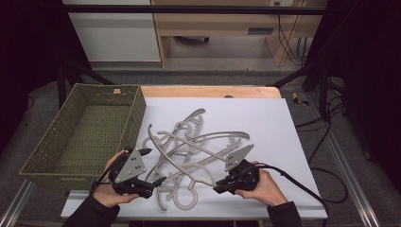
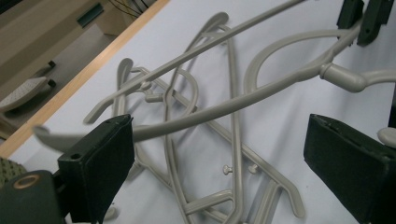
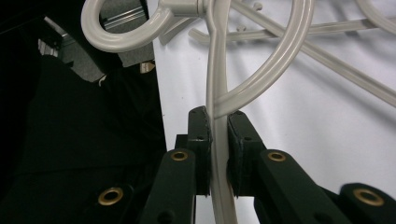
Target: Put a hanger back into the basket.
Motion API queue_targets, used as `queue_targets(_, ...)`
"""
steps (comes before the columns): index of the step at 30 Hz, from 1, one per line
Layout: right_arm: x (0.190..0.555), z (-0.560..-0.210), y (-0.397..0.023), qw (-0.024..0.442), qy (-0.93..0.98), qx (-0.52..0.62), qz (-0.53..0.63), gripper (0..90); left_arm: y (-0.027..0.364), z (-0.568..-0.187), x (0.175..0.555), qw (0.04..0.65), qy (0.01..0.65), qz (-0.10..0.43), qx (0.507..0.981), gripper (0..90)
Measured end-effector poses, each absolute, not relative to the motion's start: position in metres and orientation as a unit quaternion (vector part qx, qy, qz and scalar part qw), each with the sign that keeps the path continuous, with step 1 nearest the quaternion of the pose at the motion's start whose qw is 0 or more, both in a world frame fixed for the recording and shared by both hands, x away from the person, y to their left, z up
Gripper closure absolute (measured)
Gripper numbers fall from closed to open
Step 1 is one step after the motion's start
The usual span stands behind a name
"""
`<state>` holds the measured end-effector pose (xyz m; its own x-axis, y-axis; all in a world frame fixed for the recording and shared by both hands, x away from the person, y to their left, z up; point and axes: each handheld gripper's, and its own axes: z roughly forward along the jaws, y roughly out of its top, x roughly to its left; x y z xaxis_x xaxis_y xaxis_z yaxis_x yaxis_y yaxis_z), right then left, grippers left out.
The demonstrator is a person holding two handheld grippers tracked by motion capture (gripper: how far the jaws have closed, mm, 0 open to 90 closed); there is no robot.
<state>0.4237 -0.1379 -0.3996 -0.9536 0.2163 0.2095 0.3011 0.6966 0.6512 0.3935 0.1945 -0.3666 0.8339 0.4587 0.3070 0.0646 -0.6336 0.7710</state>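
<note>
We are looking down from high above the table (image 1: pixel 283 142). Two cameras are looking from very close. All are seeing the hangers (image 1: pixel 198 146).

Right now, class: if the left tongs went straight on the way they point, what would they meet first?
Most likely the raised arm of a grey hanger crossing between the open left tongs, with the tangled hanger pile behind it; depth is hard to judge.

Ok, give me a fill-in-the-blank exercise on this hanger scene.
1. The right gripper is shut on a grey ____.
2. The left gripper has its fingers ____.
3. The tangled hangers lie on a ____ sheet.
4. The woven basket, left of the hangers, is ____ in colour.

Missing words: hanger; open; white; green
</note>
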Motion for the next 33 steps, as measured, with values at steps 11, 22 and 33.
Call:
queue_targets(11, 0.423, -0.404, -0.131, 0.087, -0.925, -0.127, -0.348, 81.2, 0.177, -0.383, 0.391, 0.320, 0.068, 0.273, 0.905, 14.8)
queue_targets(22, 0.421, -0.405, -0.129, 0.112, -0.925, -0.110, -0.347, 81.3, 0.159, -0.400, 0.384, 0.261, -0.032, 0.319, 0.910, 41.7)
queue_targets(33, 0.420, -0.407, -0.128, 0.125, -0.926, -0.107, -0.340, 81.3, 0.155, -0.410, 0.378, 0.241, -0.082, 0.343, 0.904, 67.4)
